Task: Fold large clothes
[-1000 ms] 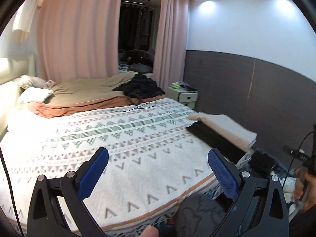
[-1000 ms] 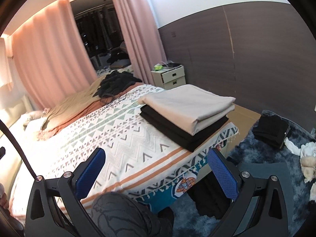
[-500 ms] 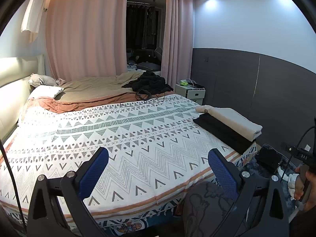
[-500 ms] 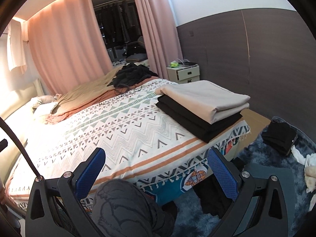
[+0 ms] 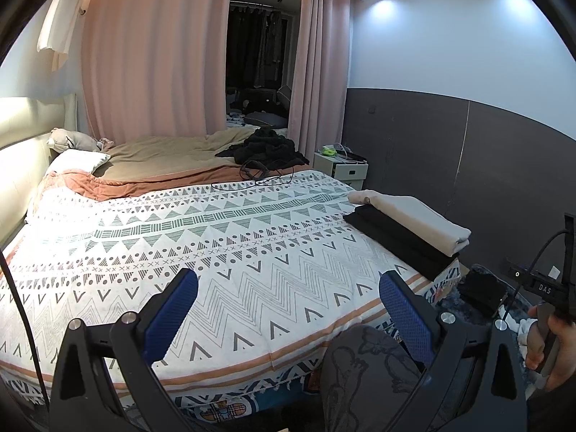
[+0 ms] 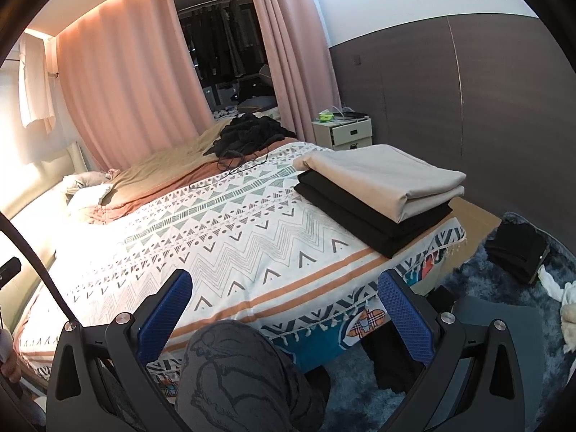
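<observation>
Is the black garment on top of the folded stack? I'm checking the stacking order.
No, the beige folded garment lies on top, with the black folded garment beneath it on the bed.

Both wrist views—bed (image 5: 252,237) from its foot

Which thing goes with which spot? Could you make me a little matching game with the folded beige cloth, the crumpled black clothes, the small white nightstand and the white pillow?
Things:
1. folded beige cloth
2. crumpled black clothes
3. white nightstand
4. white pillow

Places:
A. by the headboard
B. on the folded black garment at the bed's corner
C. on the floor beside the dark wall panel
D. on the tan blanket near the pink curtains

Pairs: 1-B, 2-D, 3-C, 4-A
</observation>
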A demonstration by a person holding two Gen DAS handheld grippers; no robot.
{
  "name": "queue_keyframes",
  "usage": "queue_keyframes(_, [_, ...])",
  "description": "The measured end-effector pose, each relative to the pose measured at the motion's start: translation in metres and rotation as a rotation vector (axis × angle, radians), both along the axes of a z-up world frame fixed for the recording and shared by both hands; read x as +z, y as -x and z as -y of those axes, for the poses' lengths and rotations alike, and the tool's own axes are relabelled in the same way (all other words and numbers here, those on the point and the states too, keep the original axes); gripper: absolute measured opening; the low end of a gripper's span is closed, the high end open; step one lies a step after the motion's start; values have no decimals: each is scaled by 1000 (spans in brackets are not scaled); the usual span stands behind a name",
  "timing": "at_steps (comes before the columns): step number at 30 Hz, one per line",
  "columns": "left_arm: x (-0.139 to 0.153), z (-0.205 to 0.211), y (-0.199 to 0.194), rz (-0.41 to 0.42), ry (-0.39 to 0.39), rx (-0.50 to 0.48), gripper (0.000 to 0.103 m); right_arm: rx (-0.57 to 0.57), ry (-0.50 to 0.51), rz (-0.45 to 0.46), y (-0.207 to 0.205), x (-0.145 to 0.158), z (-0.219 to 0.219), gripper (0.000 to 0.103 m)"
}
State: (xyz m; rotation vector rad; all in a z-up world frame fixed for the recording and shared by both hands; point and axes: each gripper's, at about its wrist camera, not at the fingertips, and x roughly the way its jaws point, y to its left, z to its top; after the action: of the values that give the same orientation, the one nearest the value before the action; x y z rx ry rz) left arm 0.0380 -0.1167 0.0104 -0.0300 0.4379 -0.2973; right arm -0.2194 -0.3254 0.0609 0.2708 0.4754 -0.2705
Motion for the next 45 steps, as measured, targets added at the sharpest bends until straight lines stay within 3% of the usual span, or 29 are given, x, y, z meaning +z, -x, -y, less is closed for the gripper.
queue_keyframes(45, [-2,-17,6,1,25,69,103,12,-24,2,-9,-5,-43,103])
